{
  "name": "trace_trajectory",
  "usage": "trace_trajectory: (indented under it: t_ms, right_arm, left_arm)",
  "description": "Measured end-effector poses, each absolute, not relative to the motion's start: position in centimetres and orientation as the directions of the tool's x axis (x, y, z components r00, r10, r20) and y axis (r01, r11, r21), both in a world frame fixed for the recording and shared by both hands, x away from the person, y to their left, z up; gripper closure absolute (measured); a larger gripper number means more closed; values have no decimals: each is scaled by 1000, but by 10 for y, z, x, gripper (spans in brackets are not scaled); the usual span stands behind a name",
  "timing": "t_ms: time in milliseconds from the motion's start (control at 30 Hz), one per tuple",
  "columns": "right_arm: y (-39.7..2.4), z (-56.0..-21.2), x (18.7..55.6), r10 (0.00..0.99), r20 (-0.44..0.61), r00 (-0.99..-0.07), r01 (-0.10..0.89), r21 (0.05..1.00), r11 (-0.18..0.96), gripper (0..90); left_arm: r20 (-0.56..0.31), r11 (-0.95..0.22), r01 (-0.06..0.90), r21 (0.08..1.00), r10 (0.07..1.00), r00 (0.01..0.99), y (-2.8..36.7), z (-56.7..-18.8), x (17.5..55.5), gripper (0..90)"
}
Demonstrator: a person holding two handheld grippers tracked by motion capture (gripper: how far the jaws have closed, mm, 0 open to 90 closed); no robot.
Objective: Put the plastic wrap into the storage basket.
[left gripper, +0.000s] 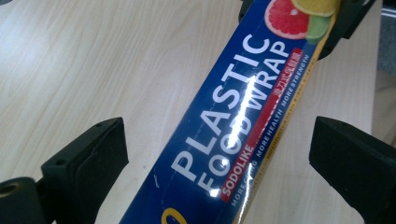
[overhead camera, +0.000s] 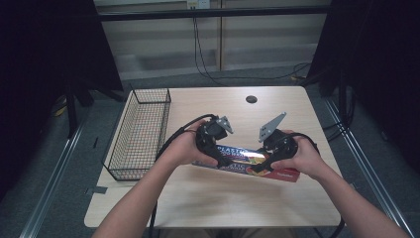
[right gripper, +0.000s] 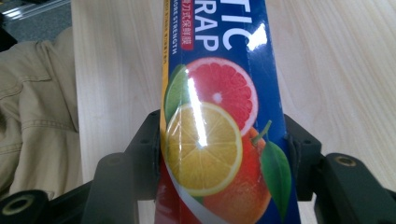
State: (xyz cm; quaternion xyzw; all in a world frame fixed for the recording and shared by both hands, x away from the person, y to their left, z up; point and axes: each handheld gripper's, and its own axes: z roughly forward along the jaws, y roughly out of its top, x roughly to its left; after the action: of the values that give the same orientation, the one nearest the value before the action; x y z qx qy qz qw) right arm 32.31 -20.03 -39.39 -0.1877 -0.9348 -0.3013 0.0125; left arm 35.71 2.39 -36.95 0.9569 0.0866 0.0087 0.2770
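Overhead, a person's two hands each hold a black gripper over a long blue box of plastic food wrap (overhead camera: 247,162) lying on a pale wooden bench (overhead camera: 208,198), near the middle and angled from left to right. On the box's right end, printed with citrus slices, the right gripper (overhead camera: 267,161) has its jaws closed tight against both long sides. Over the left end, the left gripper (overhead camera: 222,157) has its jaws spread wide, one on each side of the box, with bare bench showing between pads and cardboard. To the far left, a black wire basket (overhead camera: 141,134) sits at the bench edge.
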Motion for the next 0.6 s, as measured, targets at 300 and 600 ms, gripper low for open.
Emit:
trace_trajectory:
  t_ms: [300,600]
  right_arm:
    - [-197,-391,322,313,129,-941,329,561,759,441]
    - [-196,-387,320,274,117,-955,290,576,764,441]
  left_arm:
    - [-57,-880,119,460,105,993,13,-380,355,81]
    - [-69,-906,47,421,19,997,5,-386,352,238]
